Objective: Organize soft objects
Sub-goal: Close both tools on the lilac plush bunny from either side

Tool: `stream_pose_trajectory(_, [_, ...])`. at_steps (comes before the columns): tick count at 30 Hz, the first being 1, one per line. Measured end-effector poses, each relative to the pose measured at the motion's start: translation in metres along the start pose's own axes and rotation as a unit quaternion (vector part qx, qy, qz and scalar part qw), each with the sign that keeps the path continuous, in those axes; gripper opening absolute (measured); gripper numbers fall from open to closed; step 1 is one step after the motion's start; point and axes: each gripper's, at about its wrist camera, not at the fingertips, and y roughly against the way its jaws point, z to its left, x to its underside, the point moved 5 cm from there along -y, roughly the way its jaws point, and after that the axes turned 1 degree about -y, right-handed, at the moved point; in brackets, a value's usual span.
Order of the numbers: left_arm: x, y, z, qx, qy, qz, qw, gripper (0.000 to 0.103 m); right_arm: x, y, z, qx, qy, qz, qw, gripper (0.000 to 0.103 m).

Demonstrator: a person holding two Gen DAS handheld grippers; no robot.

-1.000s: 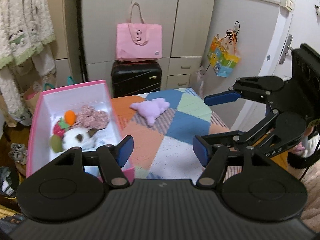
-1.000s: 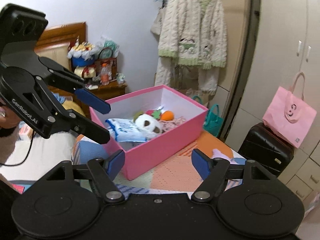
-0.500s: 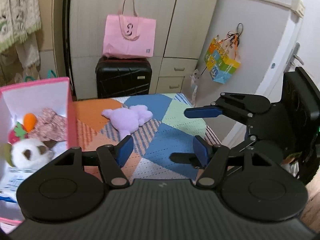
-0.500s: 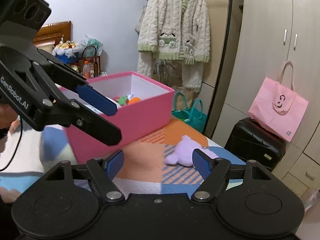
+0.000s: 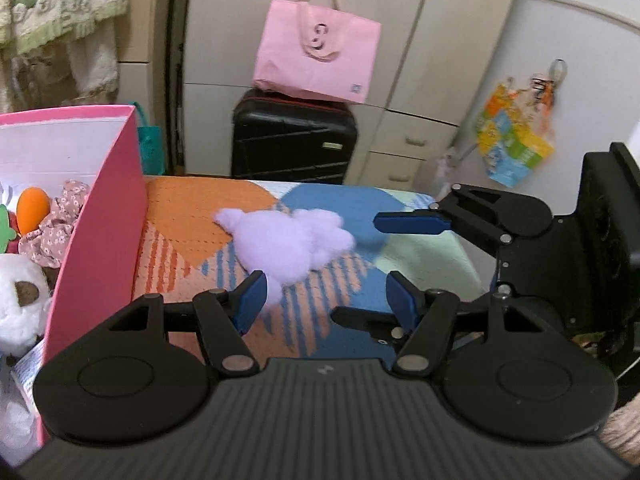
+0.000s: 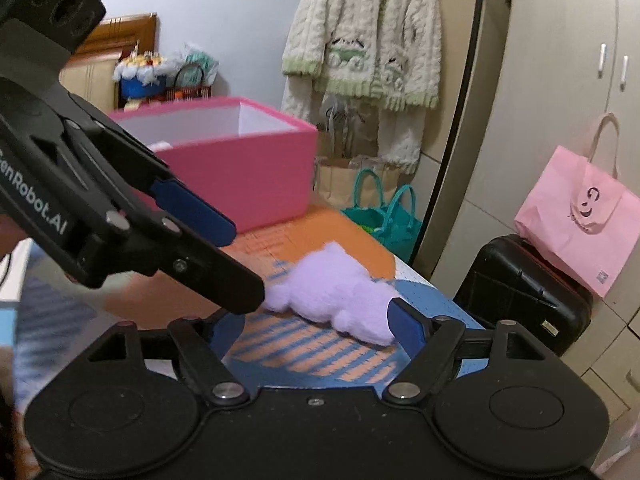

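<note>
Both grippers have closed in on the purple plush (image 5: pixel 292 240); it lies crosswise just ahead of the gaping, empty left gripper (image 5: pixel 324 300) and right gripper (image 6: pixel 320 320)

Open patchwork cover (image 5: pixel 332 320) around lilac plush (image 5: pixel 288 240); pink box (image 5: pixel 108 216) leftward.

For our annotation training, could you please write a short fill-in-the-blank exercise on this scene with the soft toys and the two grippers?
1. The purple plush toy lies on the patchwork ____.
2. The panda plush sits inside the ____ box.
3. The left gripper and the right gripper both have their jaws ____.
4. The pink tote bag rests on top of the black ____.

Missing words: blanket; pink; open; suitcase
</note>
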Motion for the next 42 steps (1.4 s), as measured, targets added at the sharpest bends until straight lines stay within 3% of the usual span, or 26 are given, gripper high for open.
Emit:
stream_pose_trajectory(5, [-0.004, -0.023, 0.015, -0.020, 0.036, -0.009, 0.9991, 0.065, 0.003, -0.022, -0.017, -0.009, 0.019, 0.010, 1.000, 0.082])
stream_pose_trajectory(14, [-0.001, -0.055, 0.034, -0.037, 0.077, -0.003, 0.9963, 0.063, 0.003, -0.051, -0.041, -0.078, 0.036, 0.018, 0.996, 0.084])
stream_pose_trajectory(22, [0.003, -0.073, 0.039, -0.028, 0.092, 0.013, 0.9953, 0.061, 0.008, -0.076, -0.053, -0.131, 0.034, 0.043, 0.990, 0.089])
stream_pose_trajectory(25, [0.004, -0.074, 0.038, -0.031, 0.085, 0.012, 0.9958, 0.058, 0.007, -0.082, -0.053, -0.132, 0.025, 0.044, 0.990, 0.088])
stream_pose_trajectory(27, [0.004, -0.075, 0.037, -0.029, 0.082, 0.012, 0.9961, 0.052, 0.008, -0.082, -0.051, -0.135, 0.019, 0.039, 0.990, 0.085])
stream_pose_trajectory(29, [0.004, -0.075, 0.037, -0.031, 0.081, 0.010, 0.9962, 0.052, 0.009, -0.081, -0.047, -0.135, 0.017, 0.036, 0.990, 0.076])
stream_pose_trajectory(32, [0.004, -0.072, 0.036, -0.028, 0.076, 0.007, 0.9967, 0.050, 0.008, -0.077, -0.042, -0.115, 0.009, 0.039, 0.993, 0.072])
stream_pose_trajectory(42, [0.007, -0.051, 0.025, -0.013, 0.050, 0.004, 0.9987, 0.050, 0.012, -0.055, -0.027, -0.064, -0.078, 0.044, 0.994, 0.070])
